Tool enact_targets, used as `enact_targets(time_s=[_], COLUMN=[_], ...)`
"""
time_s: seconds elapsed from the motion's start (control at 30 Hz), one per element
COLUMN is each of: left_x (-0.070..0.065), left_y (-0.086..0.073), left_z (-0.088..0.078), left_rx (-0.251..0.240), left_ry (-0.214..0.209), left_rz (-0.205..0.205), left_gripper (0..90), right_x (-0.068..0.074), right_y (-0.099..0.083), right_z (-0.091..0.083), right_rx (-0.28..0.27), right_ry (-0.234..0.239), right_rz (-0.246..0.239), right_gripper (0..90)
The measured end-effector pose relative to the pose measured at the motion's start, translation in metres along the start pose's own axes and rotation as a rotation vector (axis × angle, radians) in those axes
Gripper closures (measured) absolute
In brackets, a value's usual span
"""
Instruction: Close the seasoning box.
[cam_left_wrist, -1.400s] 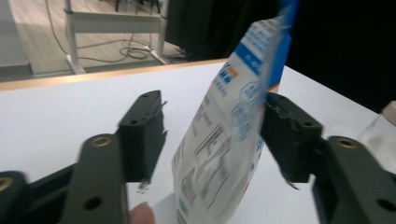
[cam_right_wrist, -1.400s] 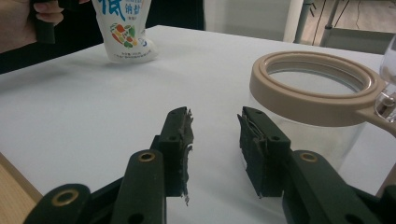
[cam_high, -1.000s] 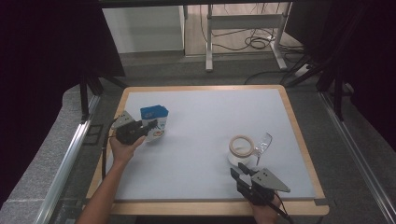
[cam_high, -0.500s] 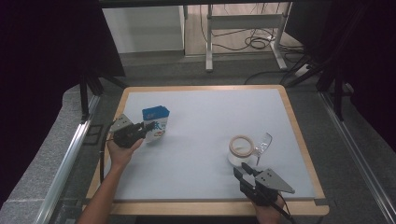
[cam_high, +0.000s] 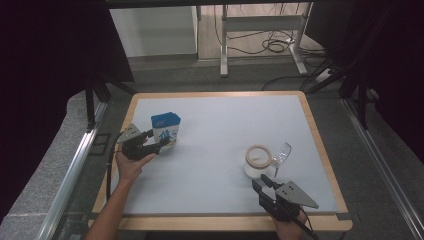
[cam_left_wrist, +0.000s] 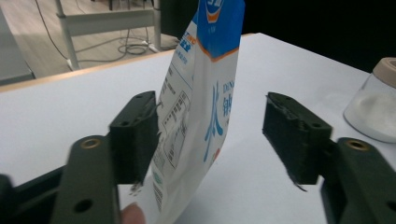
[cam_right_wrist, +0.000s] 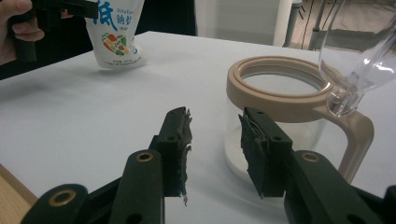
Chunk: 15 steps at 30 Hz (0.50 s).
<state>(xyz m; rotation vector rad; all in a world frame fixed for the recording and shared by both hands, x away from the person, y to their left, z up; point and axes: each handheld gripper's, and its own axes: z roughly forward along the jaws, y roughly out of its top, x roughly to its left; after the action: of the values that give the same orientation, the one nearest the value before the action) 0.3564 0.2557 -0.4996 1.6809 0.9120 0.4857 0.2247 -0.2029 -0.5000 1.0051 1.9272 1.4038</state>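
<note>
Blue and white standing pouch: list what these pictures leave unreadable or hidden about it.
- Blue and white standing pouch, left gripper view: top cut off by the frame's upper edge.
- Right gripper view: its top is cut by the frame and the left tongs.
- High view: print too small to read.
- Contents: opaque film hides them.

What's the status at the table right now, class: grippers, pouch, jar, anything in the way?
Left gripper open, astride pouch. Right gripper open, empty, short of jar. Jar lid flipped open. Nothing between pouch and jar.
</note>
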Motion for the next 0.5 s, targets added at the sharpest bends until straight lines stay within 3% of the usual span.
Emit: enact_targets(time_s=[0.1, 0.27, 0.37, 0.5], left_x=[0.001, -0.001, -0.002, -0.006], left_y=[-0.002, -0.009, -0.014, -0.022], left_z=[-0.004, -0.013, -0.018, -0.026], left_rx=[0.011, 0.045, 0.057, 0.081], left_ry=[-0.013, 0.003, 0.002, 0.009], left_rz=[-0.012, -0.013, -0.018, -0.016], left_gripper=[33.0, 32.0, 31.7, 31.4], right_x=[0.0, -0.004, -0.008, -0.016], right_y=[0.0, 0.001, 0.002, 0.006], right_z=[-0.001, -0.005, -0.011, -0.027], right_rx=[0.0, -0.006, -0.016, -0.041], right_ry=[0.001, -0.001, -0.006, -0.042], right_rz=[0.0, 0.003, -0.006, -0.035], right_gripper=[61.8, 61.9, 70.5, 88.8])
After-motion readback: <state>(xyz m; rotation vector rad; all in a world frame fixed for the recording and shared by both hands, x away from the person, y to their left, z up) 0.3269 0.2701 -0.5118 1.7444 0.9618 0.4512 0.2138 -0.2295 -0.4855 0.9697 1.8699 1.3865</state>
